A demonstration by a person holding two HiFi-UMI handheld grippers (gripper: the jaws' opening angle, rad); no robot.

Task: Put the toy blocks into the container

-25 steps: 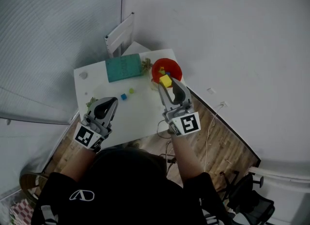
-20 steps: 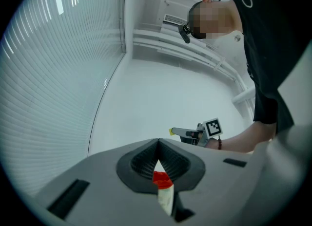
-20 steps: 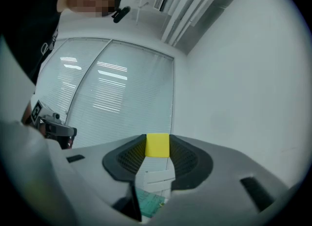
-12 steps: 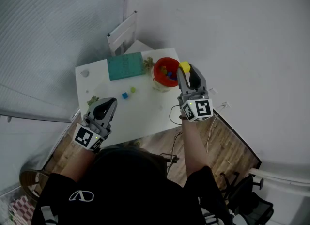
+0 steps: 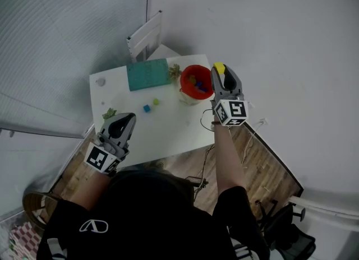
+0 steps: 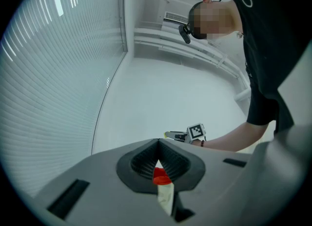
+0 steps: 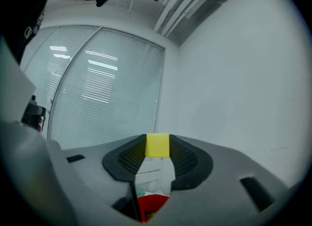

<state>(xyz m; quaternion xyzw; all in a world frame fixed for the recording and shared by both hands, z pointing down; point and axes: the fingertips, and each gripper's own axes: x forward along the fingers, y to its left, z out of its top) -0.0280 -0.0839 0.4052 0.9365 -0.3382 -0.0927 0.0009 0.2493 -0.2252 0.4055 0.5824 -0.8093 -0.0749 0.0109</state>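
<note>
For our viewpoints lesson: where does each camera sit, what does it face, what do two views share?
Head view: head-mounted, steeply down at table, red container; arms, left gripper, right gripper show.
Left gripper view: along its shut jaws, across room; torso, right arm show.
Right gripper view: along jaws clamping yellow block, toward blinds.
Shared: the container.

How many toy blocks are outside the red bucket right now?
3. A blue block and a green block lie on the white table; a yellow block is gripped by the right gripper beside the bucket. Others may be hidden.
</note>
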